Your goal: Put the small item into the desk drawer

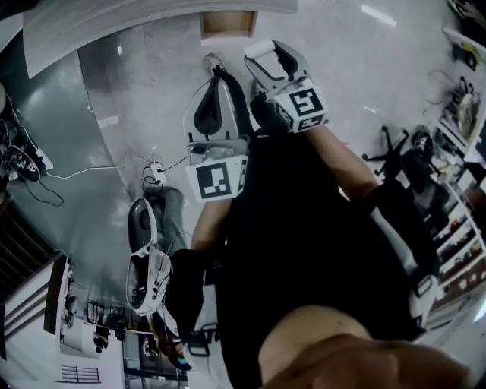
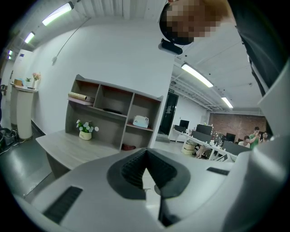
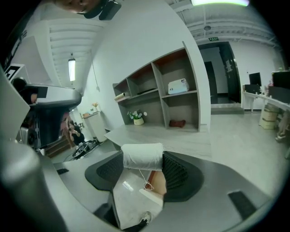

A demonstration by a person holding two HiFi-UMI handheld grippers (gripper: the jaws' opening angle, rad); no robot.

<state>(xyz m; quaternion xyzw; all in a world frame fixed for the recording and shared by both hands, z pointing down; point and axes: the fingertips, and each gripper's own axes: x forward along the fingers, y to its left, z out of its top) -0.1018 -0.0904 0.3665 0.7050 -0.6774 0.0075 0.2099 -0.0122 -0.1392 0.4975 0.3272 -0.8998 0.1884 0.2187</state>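
Far left of the head view: a power strip (image 1: 156, 173) with its white cable lies on the grey floor, well apart from the work.

Left-centre: left gripper (image 1: 215, 72) is held out in front of the body and pointed downward. In the left gripper view, the left gripper (image 2: 145, 156) has its dark ribbed pads (image 2: 129, 170) clenched tip to tip with nothing between them. My reading is that it is parked as the spare hand, free to work the drawer.

Right-centre: right gripper (image 1: 272, 59) is just beside the left one and slightly higher in the frame. In its own view, the right gripper (image 3: 142, 165) grasps a white thread roll (image 3: 142, 156) crosswise near the jaw tips. A loose end of thread (image 3: 146, 183) dangles below. The tip hold probably leaves the roll easy to drop off.

The roll is therefore in the air, not yet in any drawer.

Upper centre of the head view: a tan-lined box shape (image 1: 228, 23) under the pale desk edge (image 1: 152, 19). It is possibly the open drawer, but I cannot confirm that.

Beyond the jaws in the right gripper view are the desk (image 3: 172, 136), its shelf unit (image 3: 158, 90) and a small flower pot (image 3: 137, 118). They are well apart from the roll, so I judge the carry to be at an early stage.
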